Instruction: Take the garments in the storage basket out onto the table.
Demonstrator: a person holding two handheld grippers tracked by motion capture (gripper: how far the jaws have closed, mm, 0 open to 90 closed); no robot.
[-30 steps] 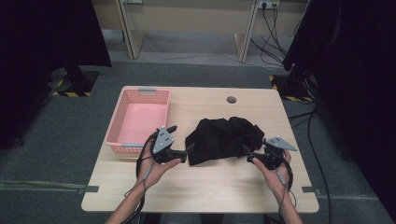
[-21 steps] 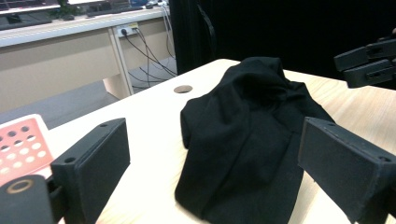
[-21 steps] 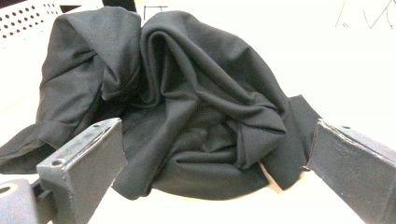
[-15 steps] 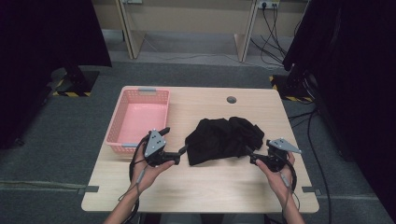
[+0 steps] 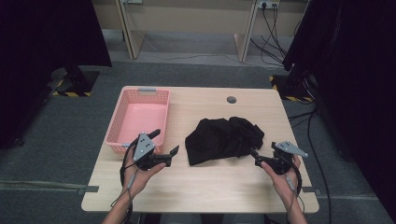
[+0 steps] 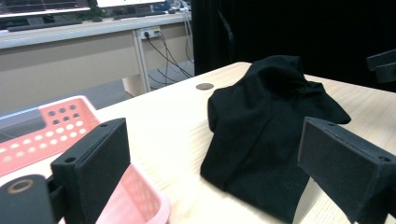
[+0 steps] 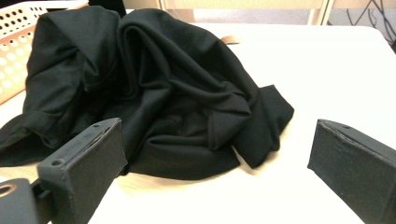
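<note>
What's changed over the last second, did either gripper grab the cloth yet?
No grab yet. The left gripper has drawn back from the black cloth toward the pink basket, and its jaws stand wide open. The right gripper has slid slightly down and outward, open, just off the cloth's right edge. The cloth lies crumpled where it was, and the basket has not moved on the table.

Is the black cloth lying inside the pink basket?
No, the black cloth lies crumpled on the bare wooden table, to the right of the pink basket, which holds nothing.
</note>
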